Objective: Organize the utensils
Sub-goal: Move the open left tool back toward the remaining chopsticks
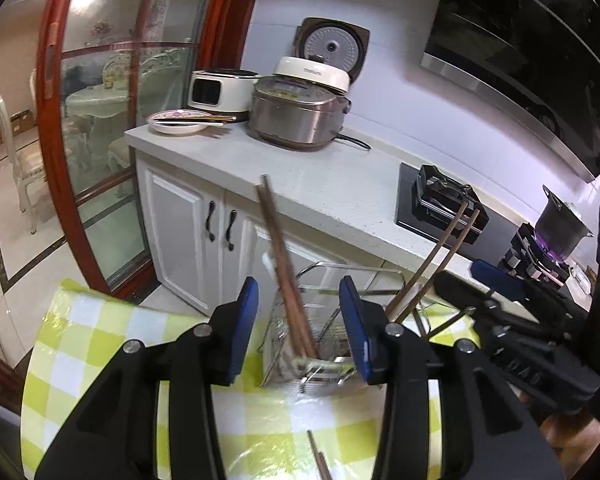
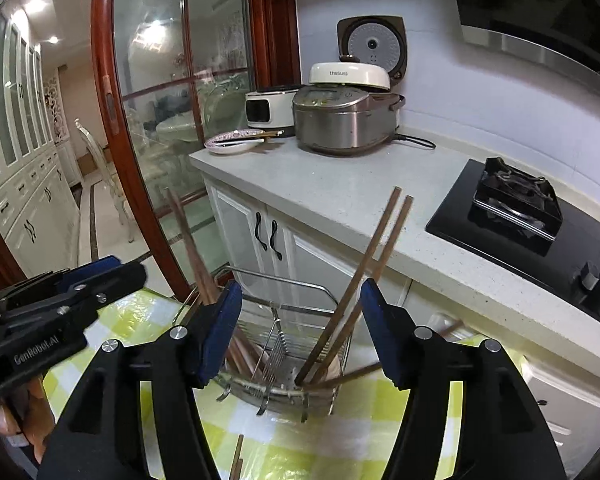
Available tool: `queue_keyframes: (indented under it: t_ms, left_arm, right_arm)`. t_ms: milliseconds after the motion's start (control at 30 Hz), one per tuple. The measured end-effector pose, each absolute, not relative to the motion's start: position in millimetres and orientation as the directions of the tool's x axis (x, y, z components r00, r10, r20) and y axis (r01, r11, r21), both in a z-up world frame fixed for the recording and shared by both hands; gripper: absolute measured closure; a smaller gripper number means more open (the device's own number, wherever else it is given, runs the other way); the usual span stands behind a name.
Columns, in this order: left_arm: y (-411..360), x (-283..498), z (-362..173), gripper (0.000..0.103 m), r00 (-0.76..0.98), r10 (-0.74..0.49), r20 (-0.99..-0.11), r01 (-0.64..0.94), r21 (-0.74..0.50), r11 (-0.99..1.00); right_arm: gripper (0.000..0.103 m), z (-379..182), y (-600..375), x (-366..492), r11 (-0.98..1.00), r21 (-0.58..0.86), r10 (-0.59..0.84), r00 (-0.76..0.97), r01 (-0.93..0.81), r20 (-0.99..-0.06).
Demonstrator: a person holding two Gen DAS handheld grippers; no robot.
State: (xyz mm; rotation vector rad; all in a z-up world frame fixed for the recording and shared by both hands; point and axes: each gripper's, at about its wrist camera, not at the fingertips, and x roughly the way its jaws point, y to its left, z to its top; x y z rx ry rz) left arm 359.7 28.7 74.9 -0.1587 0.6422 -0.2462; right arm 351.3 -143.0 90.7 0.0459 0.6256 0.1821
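The table under its green-and-white checked cloth [image 1: 100, 336] stood before the white kitchen counter [image 2: 340, 196], and on the cloth sat the wire utensil basket [image 2: 284, 344], upright, its open top towards me. My left gripper [image 1: 298, 320] hovered just above the basket's near rim with its blue pads spread and pinching nothing; one pair of brown chopsticks [image 1: 288, 280] rose between them untouched, tips down in the basket's left compartment, long axis leaning up and to the left. My right gripper [image 2: 300, 328] was likewise spread and empty, and the second pair of chopsticks [image 2: 364, 272] stood in the right compartment, tips down, top ends slanting up and to the right towards the counter. Loose chopsticks [image 2: 236, 460] lay on the cloth below the basket, pointing roughly towards it.
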Motion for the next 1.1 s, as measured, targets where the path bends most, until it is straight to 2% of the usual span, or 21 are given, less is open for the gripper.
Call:
queue_keyframes:
  t_ms: [333,867,1100]
  left_arm:
    - [59.1,302.0,63.7,0.057,0.796,-0.209,-0.568,0.133,-0.173,0.976]
    - [85.1,232.9,3.2,0.056,0.746,-0.143,-0.651,0.071,-0.135,0.988]
    - [72.5,216.2,-26.4,0.054,0.699,-0.179,-0.692,0.086,-0.167,0.982]
  right_arm:
    - [0.039,77.4,-147.4,302.8,0.979,0.138,0.205,0.798,-0.153,-0.567]
    - [0.037,-1.7,-156.7,259.5,0.984,0.142,0.177,0.718,-0.109,-0.673]
    - [0.028,-43.2,-160.1,240.6,0.988,0.128,0.155,0.663,-0.09,-0.732]
